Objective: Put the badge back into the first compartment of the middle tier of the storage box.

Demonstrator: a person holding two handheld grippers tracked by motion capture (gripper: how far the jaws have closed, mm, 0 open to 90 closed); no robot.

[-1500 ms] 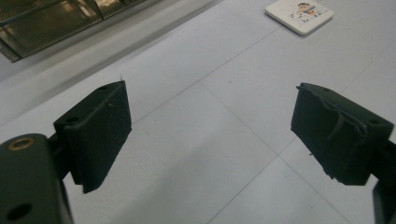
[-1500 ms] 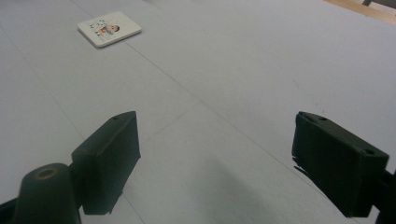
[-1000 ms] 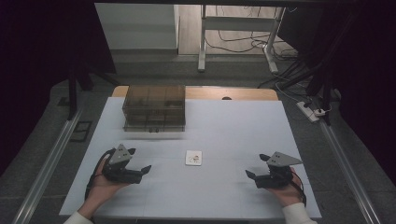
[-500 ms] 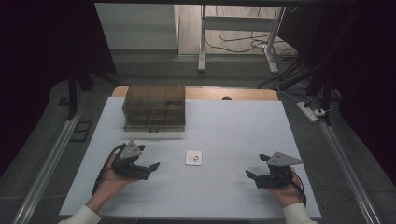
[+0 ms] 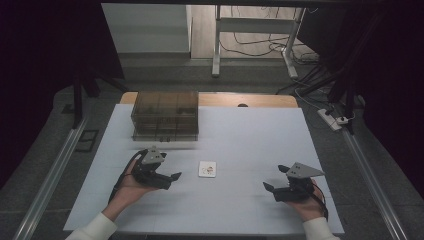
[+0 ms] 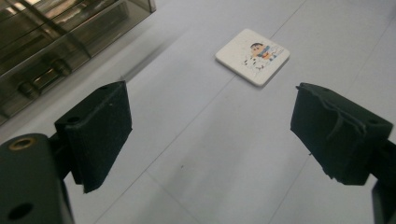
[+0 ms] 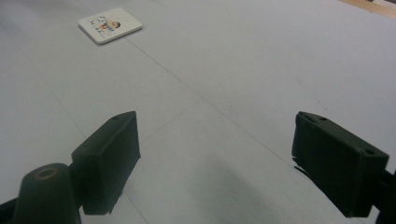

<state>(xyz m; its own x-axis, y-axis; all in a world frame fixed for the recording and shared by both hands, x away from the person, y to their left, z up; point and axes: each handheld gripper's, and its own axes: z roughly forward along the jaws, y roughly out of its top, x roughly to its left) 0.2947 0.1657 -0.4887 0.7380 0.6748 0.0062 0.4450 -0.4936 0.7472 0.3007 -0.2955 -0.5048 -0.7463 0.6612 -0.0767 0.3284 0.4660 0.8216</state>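
A small white square tile with a cartoon picture (image 5: 207, 169) lies flat near the middle of the white table (image 5: 250, 135). My left gripper (image 5: 171, 179) is open just to the tile's left, pointing toward it, with nothing between its jaws. In the left gripper view the tile (image 6: 252, 56) lies a short way beyond the open left gripper (image 6: 212, 140). My right gripper (image 5: 271, 190) rests open near the front right of the table, well apart from the tile. The right gripper view has the tile (image 7: 109, 24) far off at upper left, past the open right gripper (image 7: 229, 161).
A smoky transparent drawer box (image 5: 165, 115) stands at the back left of the table, and its front with small knobs (image 6: 51, 46) is close to the left gripper. A wooden strip (image 5: 240, 100) runs along the table's far edge. Metal rails flank the table.
My left gripper has moved right and slightly forward toward the tile. The right gripper has stayed where it was.
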